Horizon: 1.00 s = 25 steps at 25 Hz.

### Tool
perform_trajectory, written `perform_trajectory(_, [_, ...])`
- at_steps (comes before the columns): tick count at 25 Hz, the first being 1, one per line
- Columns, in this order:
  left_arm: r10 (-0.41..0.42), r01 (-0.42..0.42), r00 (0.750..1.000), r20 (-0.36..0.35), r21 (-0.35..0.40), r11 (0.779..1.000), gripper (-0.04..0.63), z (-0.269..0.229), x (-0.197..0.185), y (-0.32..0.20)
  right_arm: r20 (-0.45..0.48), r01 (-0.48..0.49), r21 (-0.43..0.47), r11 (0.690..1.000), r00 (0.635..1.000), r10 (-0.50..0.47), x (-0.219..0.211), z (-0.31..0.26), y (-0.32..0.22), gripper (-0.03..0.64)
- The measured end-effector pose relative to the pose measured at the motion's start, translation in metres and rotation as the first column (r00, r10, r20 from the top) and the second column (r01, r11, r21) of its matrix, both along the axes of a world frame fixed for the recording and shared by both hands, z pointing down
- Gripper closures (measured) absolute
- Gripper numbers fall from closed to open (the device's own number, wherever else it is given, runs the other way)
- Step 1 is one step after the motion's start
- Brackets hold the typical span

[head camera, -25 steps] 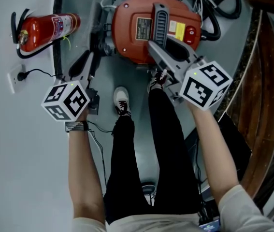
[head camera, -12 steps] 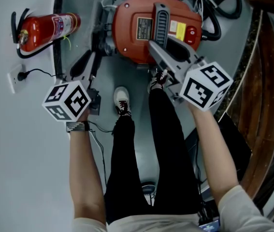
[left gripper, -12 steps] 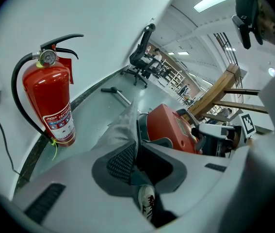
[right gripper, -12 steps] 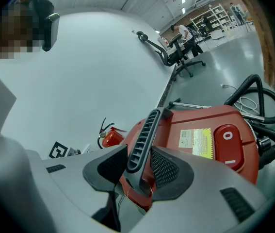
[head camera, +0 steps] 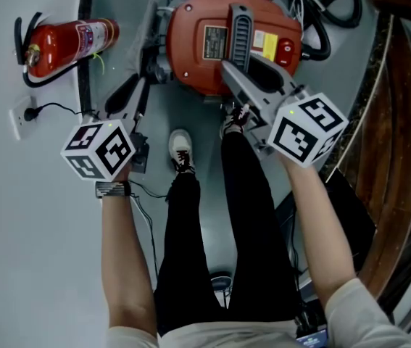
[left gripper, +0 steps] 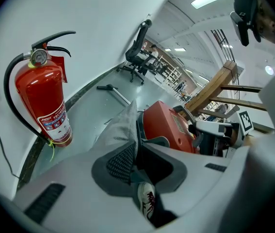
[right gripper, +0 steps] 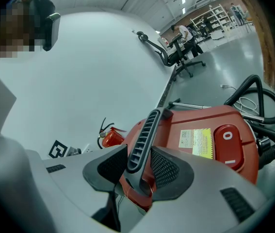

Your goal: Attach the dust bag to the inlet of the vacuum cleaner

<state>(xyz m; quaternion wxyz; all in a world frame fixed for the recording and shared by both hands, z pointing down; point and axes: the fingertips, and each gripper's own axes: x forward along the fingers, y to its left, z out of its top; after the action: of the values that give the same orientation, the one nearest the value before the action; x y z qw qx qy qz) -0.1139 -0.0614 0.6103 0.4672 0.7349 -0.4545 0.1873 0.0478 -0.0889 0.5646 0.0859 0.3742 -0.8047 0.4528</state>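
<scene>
The red vacuum cleaner (head camera: 212,56) stands on the floor ahead of the person's feet, its black ribbed handle (head camera: 240,27) on top. My right gripper (head camera: 238,75) reaches in from the right and is shut on that handle (right gripper: 144,140), one pad on each side (right gripper: 139,166). The grey cloth dust bag (head camera: 147,49) hangs at the vacuum's left side. My left gripper (head camera: 136,93) is shut on the bag's lower edge; in the left gripper view the bag (left gripper: 120,125) rises out of the jaws (left gripper: 137,161) towards the red body (left gripper: 169,127). The inlet itself is hidden.
A red fire extinguisher (head camera: 67,46) stands by the wall at the left, next to a wall socket (head camera: 24,114) with a cord. The black hose (head camera: 314,6) coils behind the vacuum. Wooden beams (head camera: 401,122) run along the right. The person's shoe (head camera: 180,147) is just below the vacuum.
</scene>
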Motion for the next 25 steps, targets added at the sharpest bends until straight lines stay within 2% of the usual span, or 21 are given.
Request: perform_trajectory(25, [-0.073,0.071,0.992,-0.105,-0.025,0.997,0.546,-0.0004,0.0096,0.0002,-0.019,-0.001,0.02,1.0,1.0,0.001,0.0003,0.0001,0.0006,0.468])
